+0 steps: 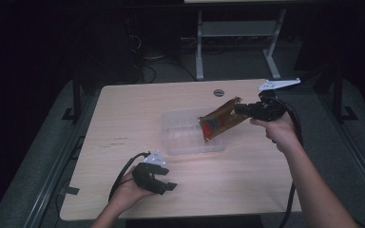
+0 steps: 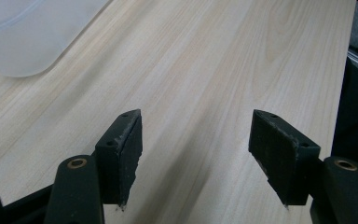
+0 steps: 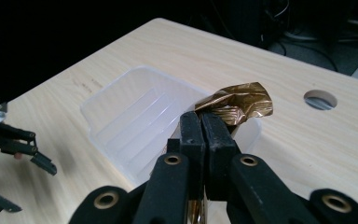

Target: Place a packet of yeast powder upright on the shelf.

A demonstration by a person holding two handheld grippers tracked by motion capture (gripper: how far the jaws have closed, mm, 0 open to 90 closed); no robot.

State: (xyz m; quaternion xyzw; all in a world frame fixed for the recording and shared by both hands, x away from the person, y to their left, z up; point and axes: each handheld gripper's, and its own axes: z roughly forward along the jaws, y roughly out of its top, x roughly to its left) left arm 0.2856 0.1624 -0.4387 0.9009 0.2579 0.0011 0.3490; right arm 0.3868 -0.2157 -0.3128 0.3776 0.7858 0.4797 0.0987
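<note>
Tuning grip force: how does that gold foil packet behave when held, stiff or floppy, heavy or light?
Probably floppy: the gold foil packet crumples where the right gripper pinches its top edge, and it hangs slanted over the clear plastic tray. Likely light, since one edge pinch carries it whole. The glossy film may be slippery.

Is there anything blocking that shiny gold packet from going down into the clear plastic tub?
Nothing visible does. The right gripper is shut on the gold packet, which hangs tilted over the right end of the clear tub. The tub looks empty, and the left gripper rests open, well apart from it.
</note>
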